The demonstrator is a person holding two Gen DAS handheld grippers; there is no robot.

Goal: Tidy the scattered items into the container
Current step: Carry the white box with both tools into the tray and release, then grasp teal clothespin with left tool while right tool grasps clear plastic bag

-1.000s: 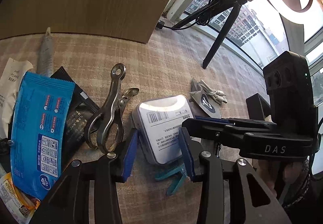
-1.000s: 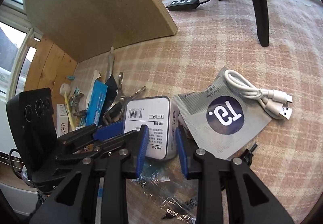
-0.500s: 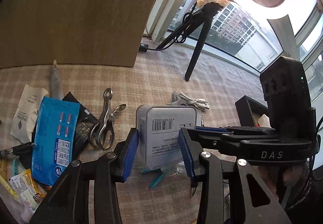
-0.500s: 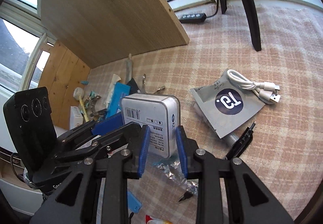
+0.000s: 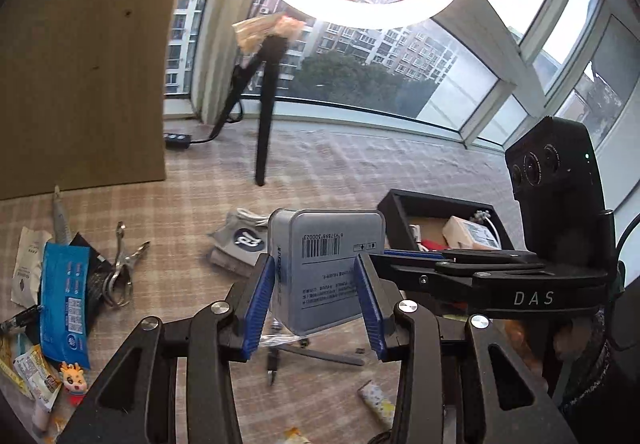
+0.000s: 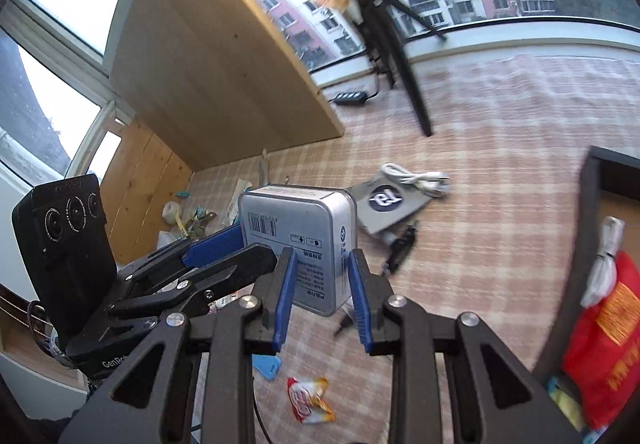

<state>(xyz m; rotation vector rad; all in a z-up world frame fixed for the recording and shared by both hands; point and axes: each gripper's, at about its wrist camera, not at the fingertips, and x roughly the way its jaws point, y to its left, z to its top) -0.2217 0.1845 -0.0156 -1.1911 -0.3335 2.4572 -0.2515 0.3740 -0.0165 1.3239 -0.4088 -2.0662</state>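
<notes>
Both grippers have the silver tin between them, and it hangs clear of the checked cloth. In the left wrist view the left gripper sits at the lower middle of the frame, its blue pads pressed against the tin's two opposite sides, so it is pinching the tin. The right gripper's black arm reaches in from the right edge and meets the tin at its right side. In the right wrist view the right gripper clamps the tin's near lower corner between its own blue pads, while the left gripper's pad touches the tin from the left.

The black container lies at middle right of the left view, just behind the tin, with small packets already inside. In the right view its dark rim runs down the right edge, holding a red packet.

A blue wipes pack and metal tongs lie at the lower left of the left view. A grey pouch with a white cable lies on the cloth at centre right of the right view.
</notes>
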